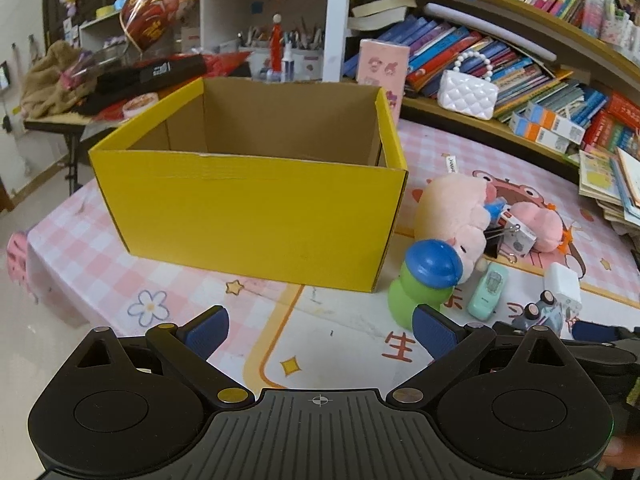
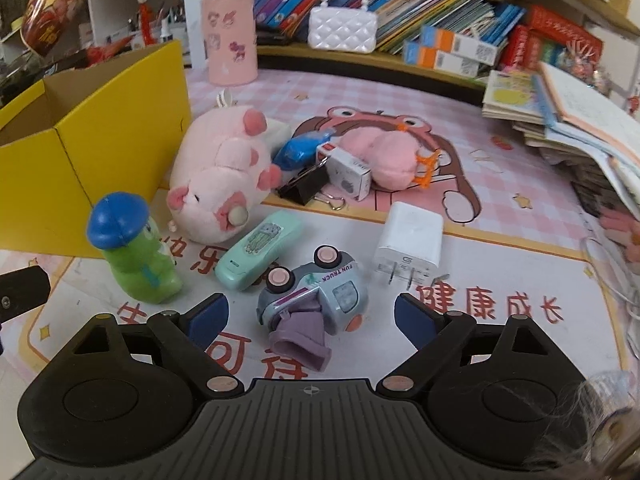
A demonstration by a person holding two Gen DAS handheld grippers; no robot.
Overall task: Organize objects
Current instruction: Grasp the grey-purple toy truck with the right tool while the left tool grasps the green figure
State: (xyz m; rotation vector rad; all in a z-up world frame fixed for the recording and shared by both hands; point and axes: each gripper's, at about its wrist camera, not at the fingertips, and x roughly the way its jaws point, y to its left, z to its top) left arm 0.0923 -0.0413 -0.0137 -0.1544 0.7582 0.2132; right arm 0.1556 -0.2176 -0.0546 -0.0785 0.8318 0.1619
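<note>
Bookshelves crammed with colourful books (image 2: 420, 4) curve behind a counter (image 1: 120, 264) covered in a pink checked cloth with cartoon prints and red Chinese characters. On the counter stands a yellow cardboard box (image 1: 248, 216), open at the top, with nothing visible in the part of its inside that shows. Just right of the box lies a heap of small things: a pink plush pig (image 2: 216, 176) on its side, with a green figure in a blue cap (image 2: 132, 252) standing in front of it and near the box's corner. Beside the pig rest a mint green stapler (image 2: 260, 250), a black binder clip (image 2: 306, 188), a small white carton (image 2: 348, 174), a blue plastic piece (image 2: 298, 152) and a second pink plush (image 2: 384, 160). Nearer the camera lie a pale blue toy truck (image 2: 316, 292), tipped over with a purple part at its front, and a white plug charger (image 2: 410, 242) beside it.

Left tongs (image 1: 320, 330) hover in front of the box, fingers wide apart and holding nothing. Right tongs (image 2: 310, 322) hover just above the toy truck, fingers spread on either side of it, not touching.
</note>
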